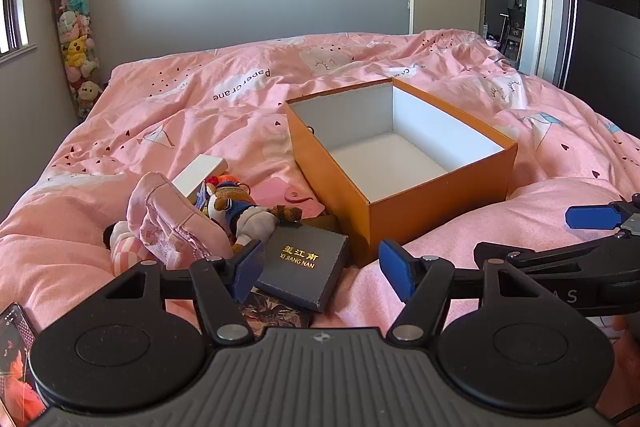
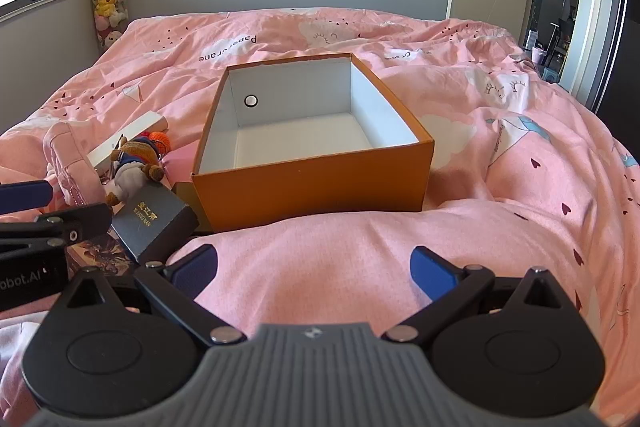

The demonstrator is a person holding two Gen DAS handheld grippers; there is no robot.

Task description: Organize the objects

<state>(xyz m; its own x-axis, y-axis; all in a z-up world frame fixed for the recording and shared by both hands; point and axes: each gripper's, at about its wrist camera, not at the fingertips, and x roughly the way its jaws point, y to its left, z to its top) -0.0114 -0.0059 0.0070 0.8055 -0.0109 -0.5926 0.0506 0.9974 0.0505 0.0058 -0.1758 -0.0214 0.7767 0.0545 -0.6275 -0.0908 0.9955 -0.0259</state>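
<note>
Nothing has gone into the orange box (image 2: 312, 183) yet; its white inside is bare, and it sits open on the pink duvet of the bed (image 2: 520, 155). So this looks like the very start of the tidying, with a first pick about to be chosen.

The things to be put away lie in a heap just left of the box: a dark gift box with gold lettering (image 1: 302, 265) leaning near its corner, a stuffed bear in a blue top (image 1: 240, 211), a pink plush piece (image 1: 168, 219), a small white box (image 1: 198, 173) behind them, and a printed card (image 1: 276, 313) partly under the dark one.

The left hand-held gripper (image 1: 320, 271) hovers over the dark gift box, its blue pads spread wide and holding nothing. The right hand-held gripper (image 2: 314, 269) hangs over a bare fold of duvet before the box, also spread and empty.

I'd guess the dark gift box goes first: the left one must drop, straddle its edges and close, then lift it over the orange wall.
</note>
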